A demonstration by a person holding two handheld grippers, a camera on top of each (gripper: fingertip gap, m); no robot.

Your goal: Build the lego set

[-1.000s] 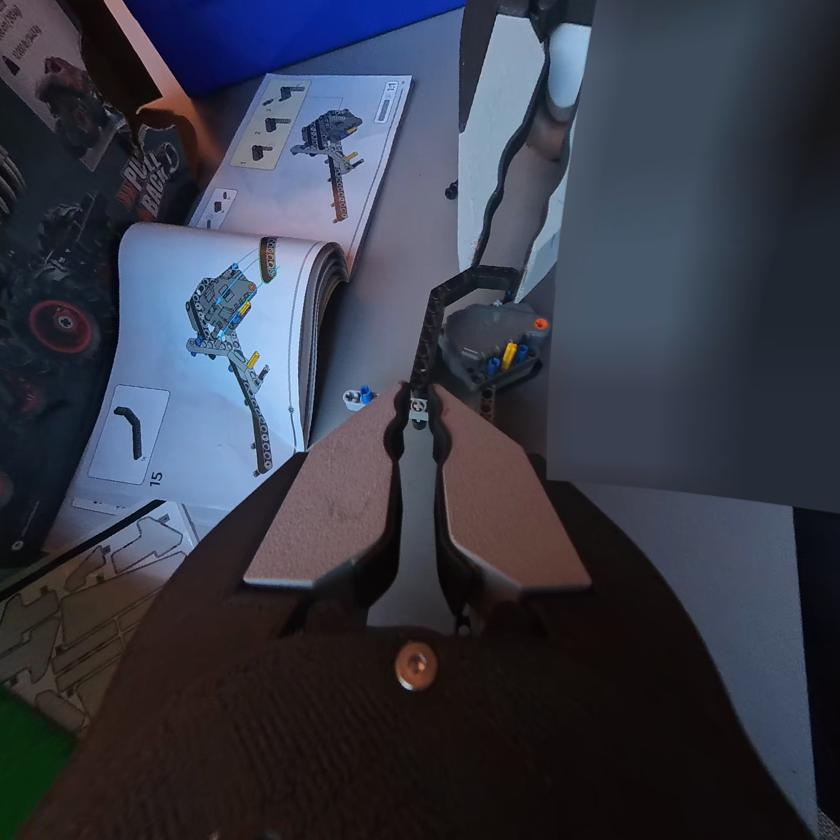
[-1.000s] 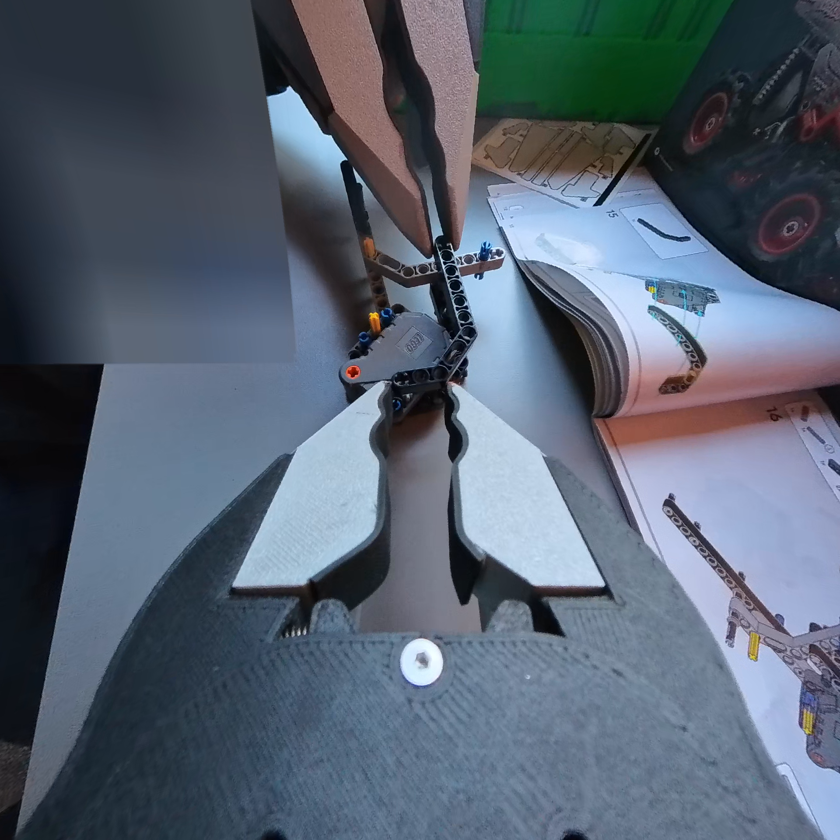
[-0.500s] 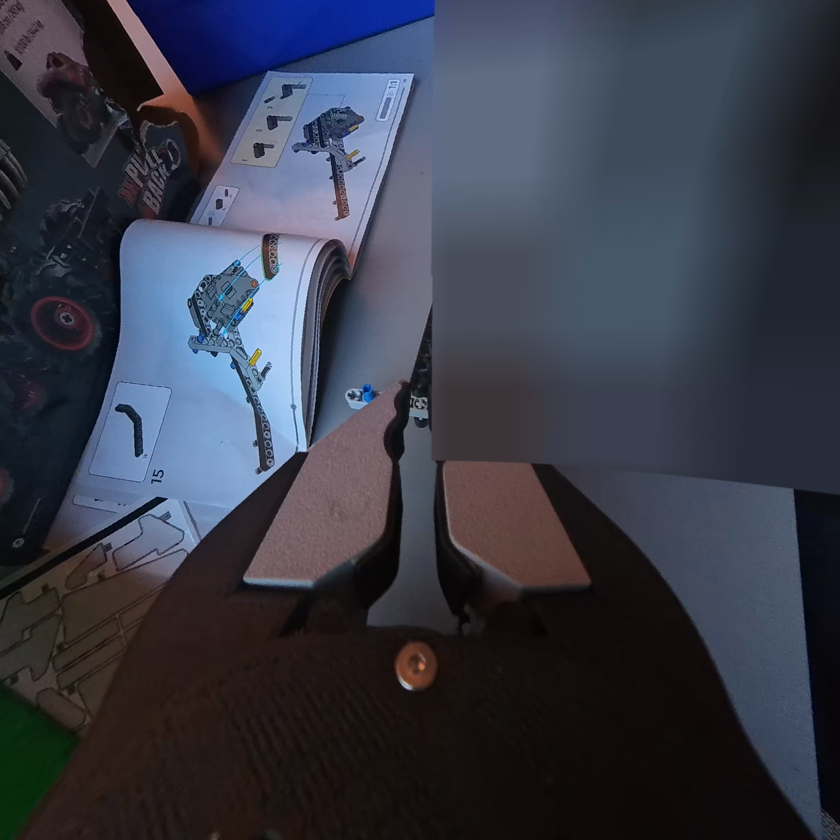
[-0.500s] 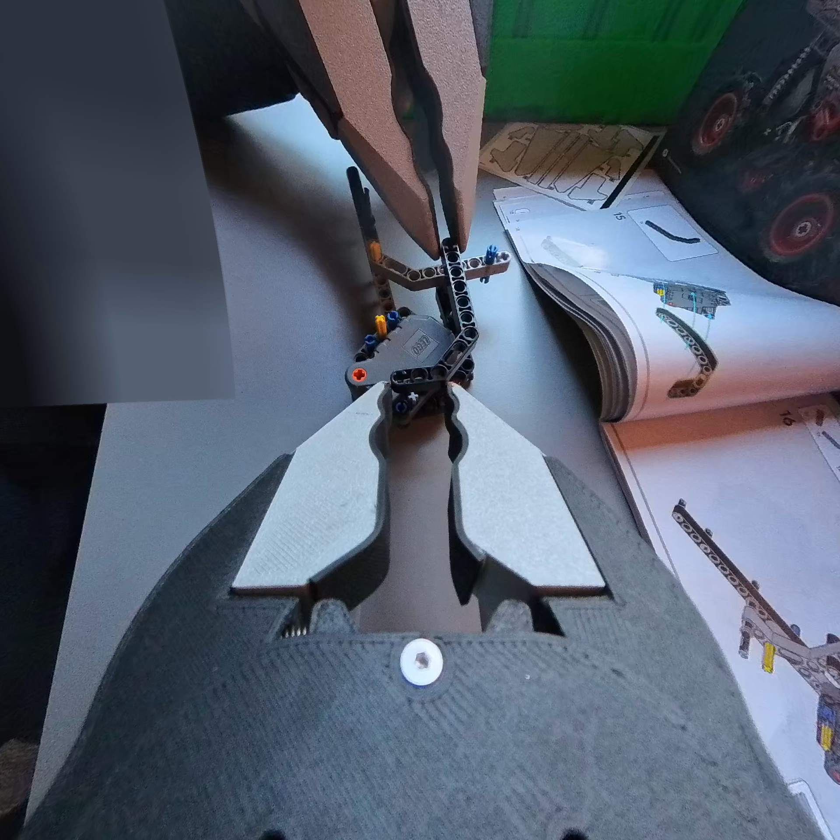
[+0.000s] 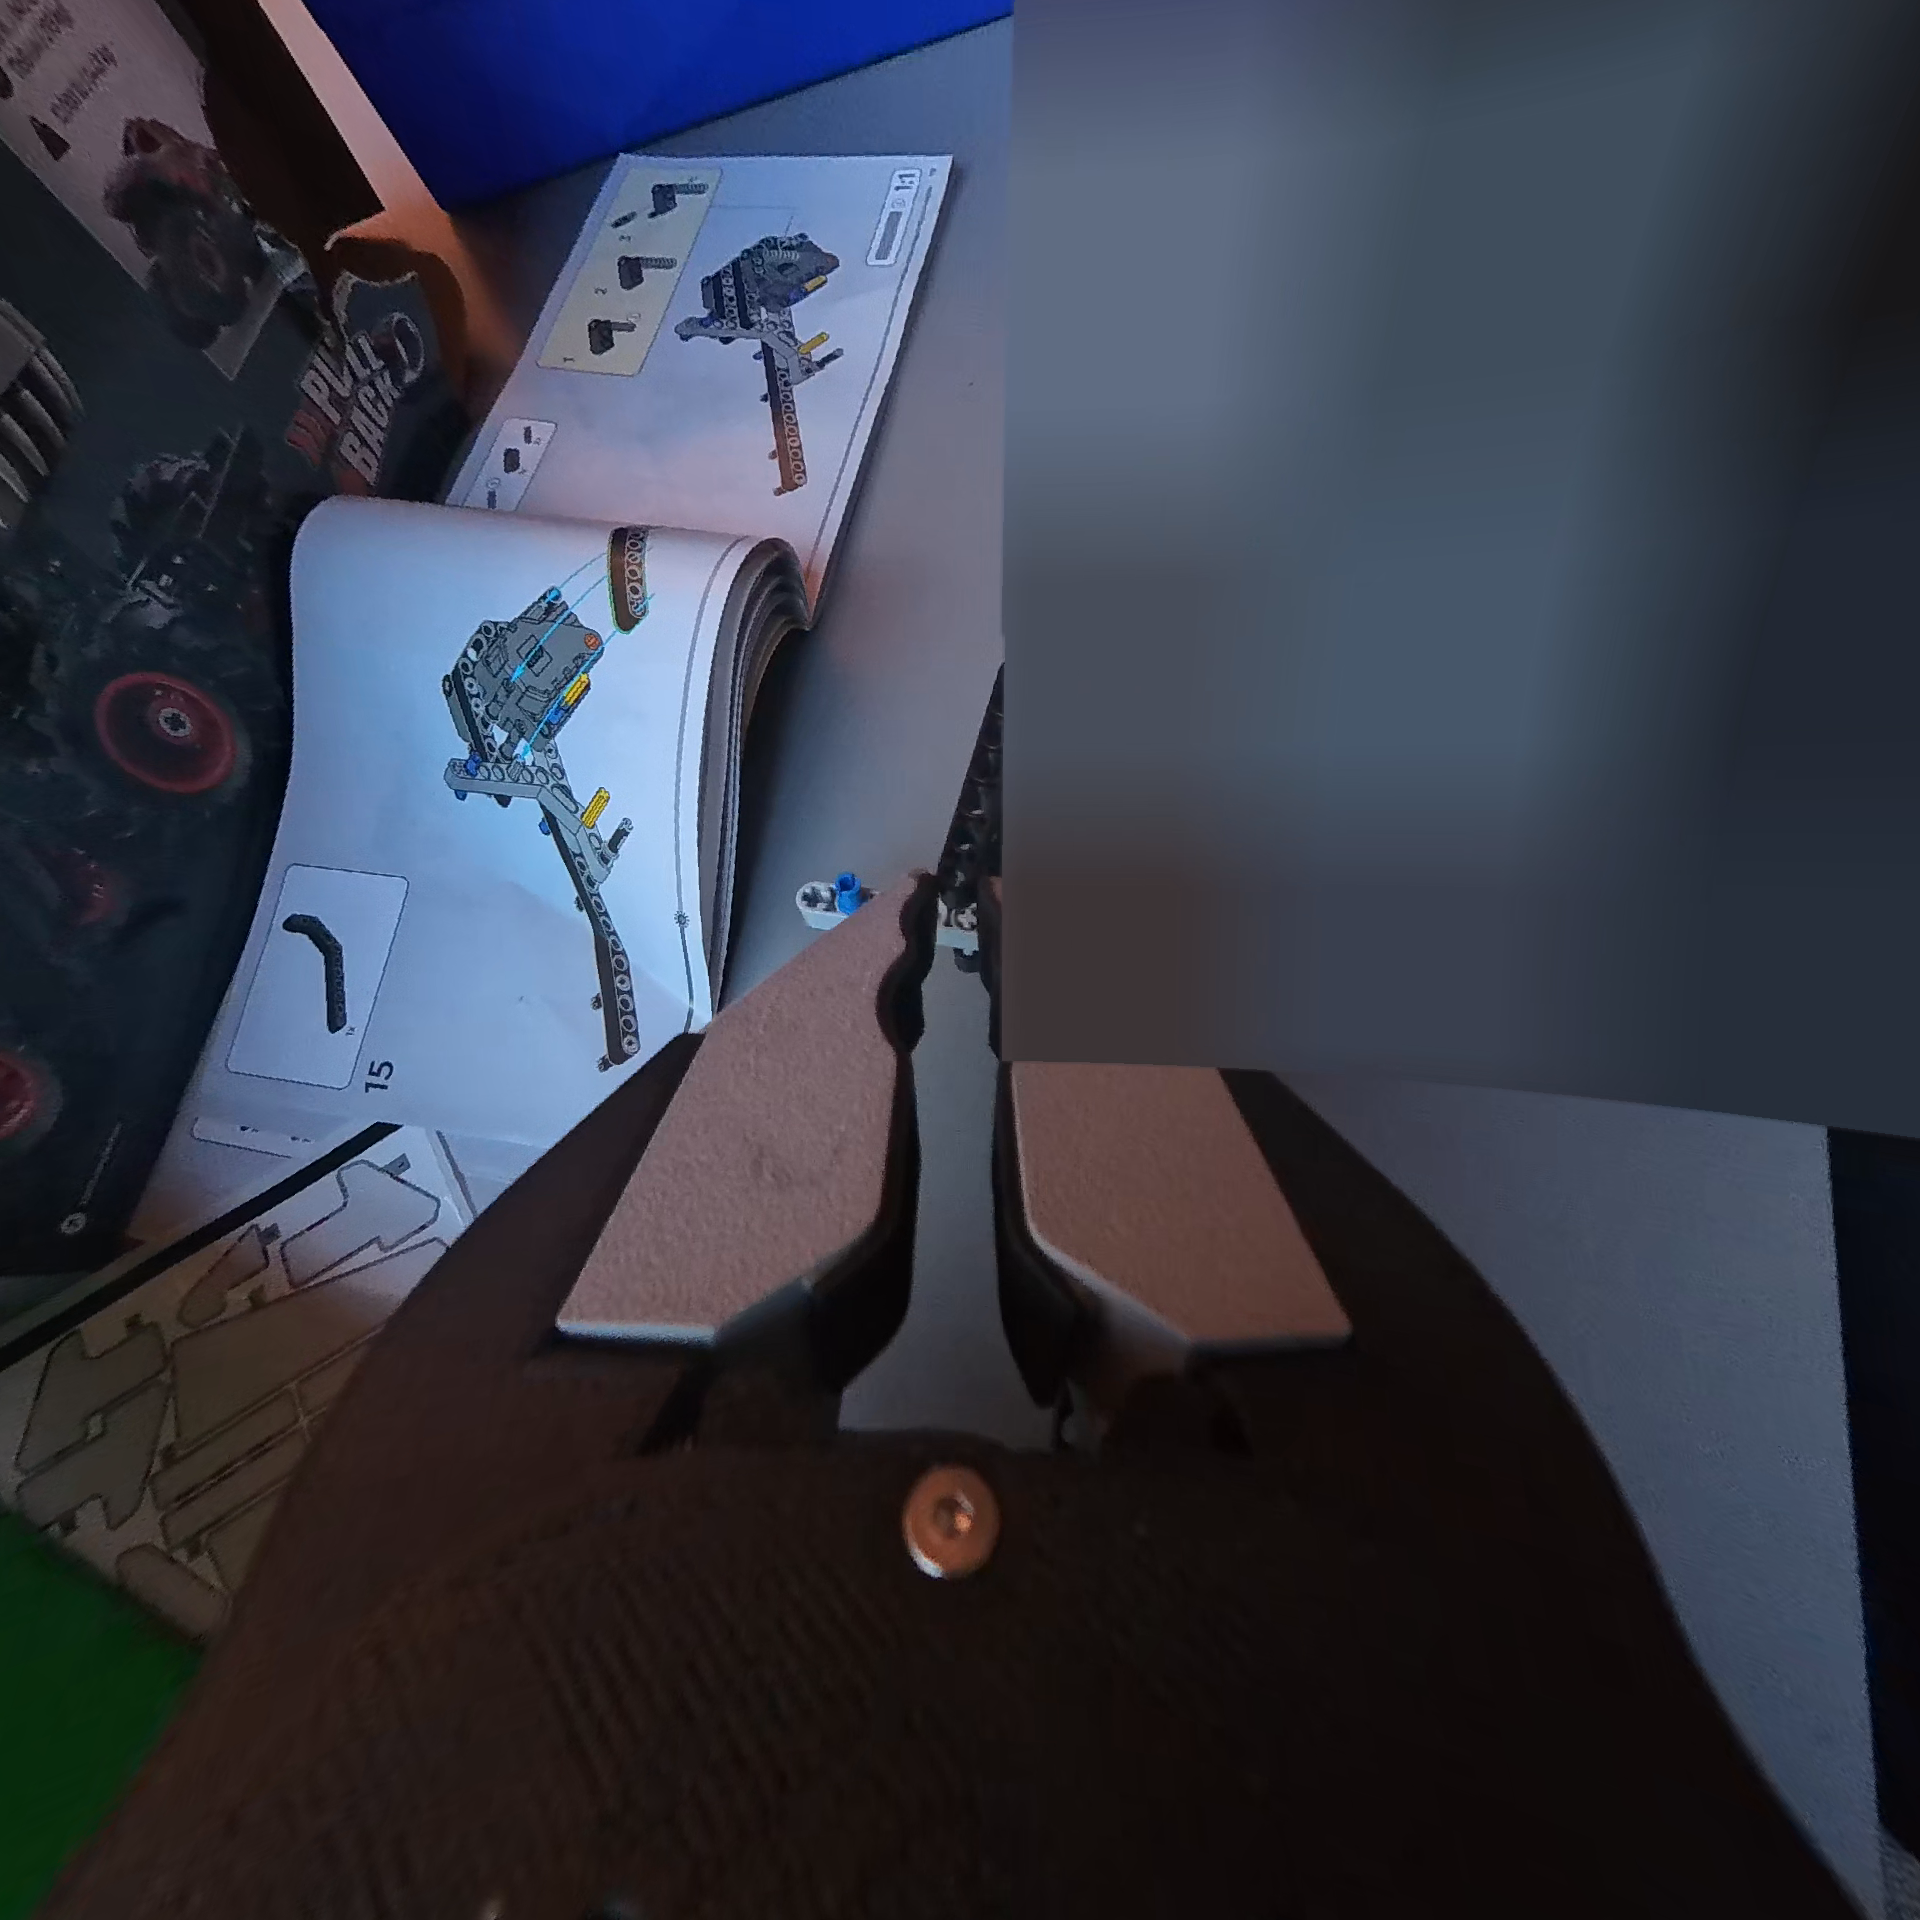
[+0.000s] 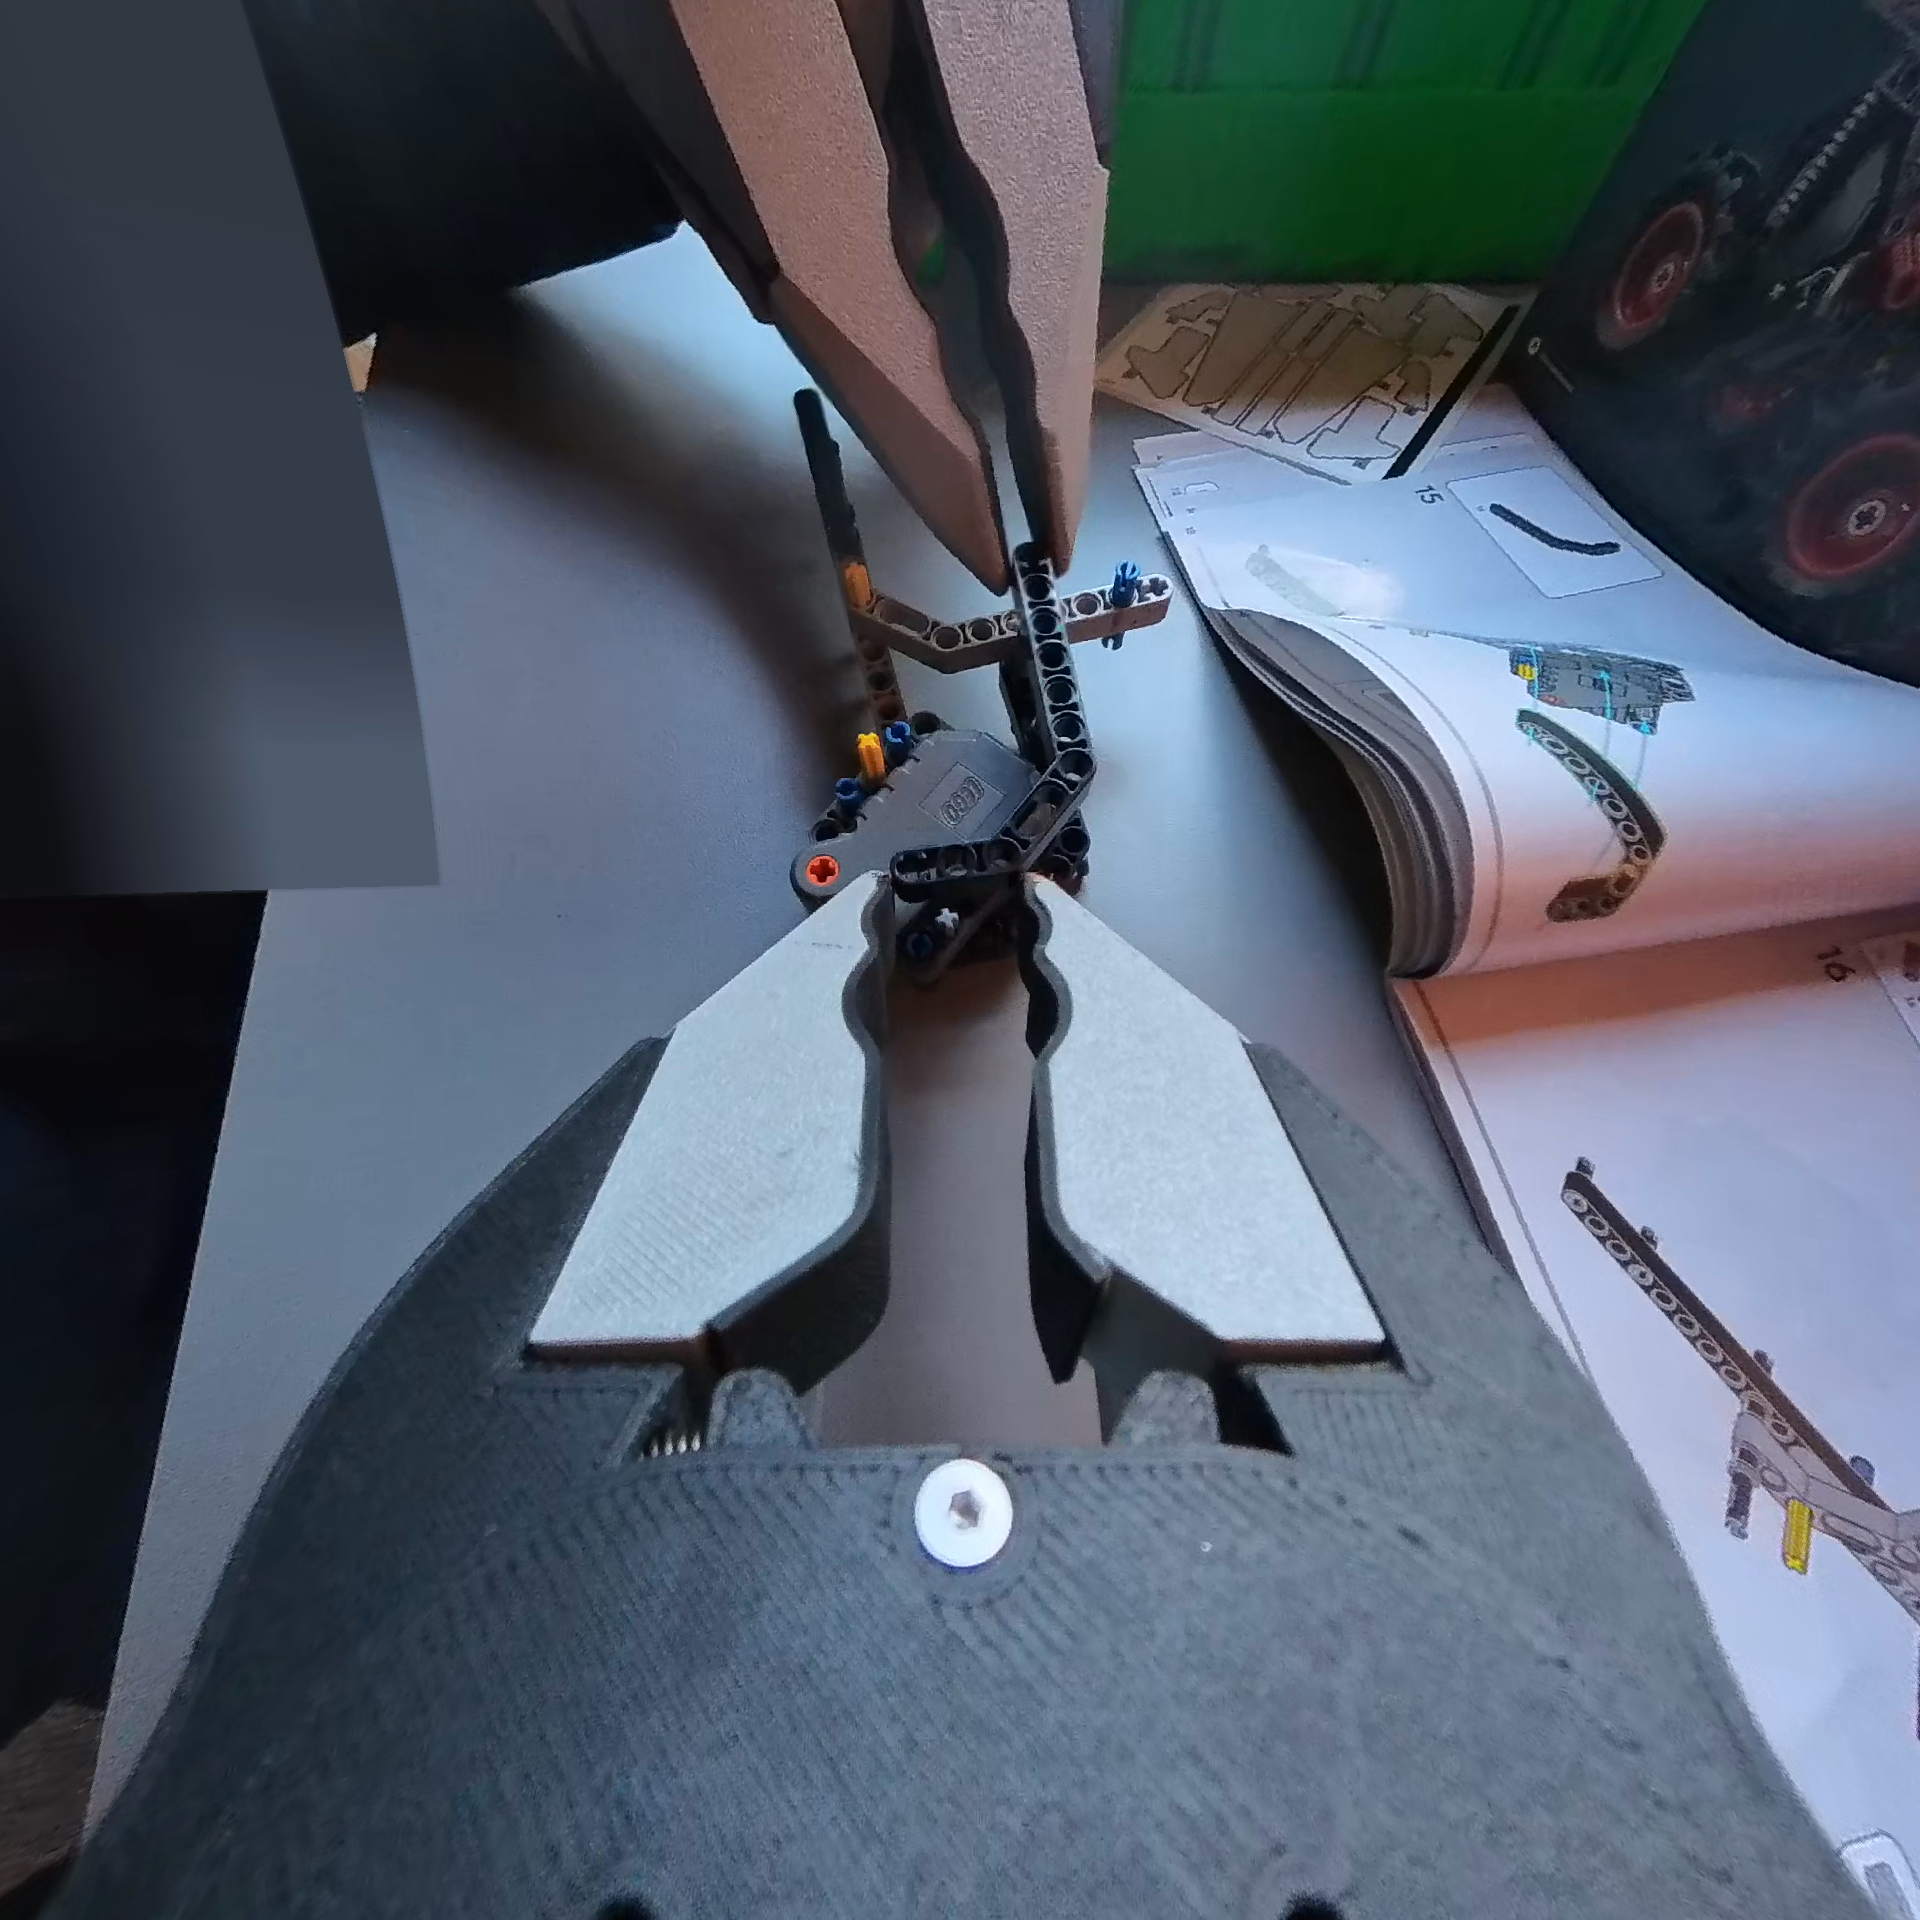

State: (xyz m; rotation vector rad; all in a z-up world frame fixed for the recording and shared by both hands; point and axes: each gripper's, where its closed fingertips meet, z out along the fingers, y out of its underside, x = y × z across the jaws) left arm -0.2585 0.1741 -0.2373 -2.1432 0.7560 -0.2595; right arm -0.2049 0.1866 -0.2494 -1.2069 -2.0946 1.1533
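A partly built lego assembly (image 6: 951, 800) sits on the grey table (image 6: 499, 748): a grey motor block with blue and yellow pins, a light grey angled beam (image 6: 956, 629) and a long black beam. A black bent beam (image 6: 1049, 717) lies over the block. My right gripper (image 6: 961, 914) is shut on the assembly's near end. My left gripper (image 6: 1023, 566) comes in from above and is shut on the far tip of the black bent beam. In the left wrist view my left gripper (image 5: 951, 914) pinches that beam (image 5: 971, 821); a mosaic patch hides the right fingertip and the assembly.
An open instruction booklet (image 6: 1662, 727) lies right of the assembly; it also shows in the left wrist view (image 5: 499, 831). The set's dark box (image 6: 1766, 260), a sticker sheet (image 6: 1299, 364) and a green container (image 6: 1351, 156) lie behind it. A blue object (image 5: 623, 73) is at the far edge. My right fingertips sit around 7 cm from my left ones.
Both grippers keep their hold and the assembly has barely shifted. In the left wrist view the mosaic patch now covers the assembly and my right gripper.
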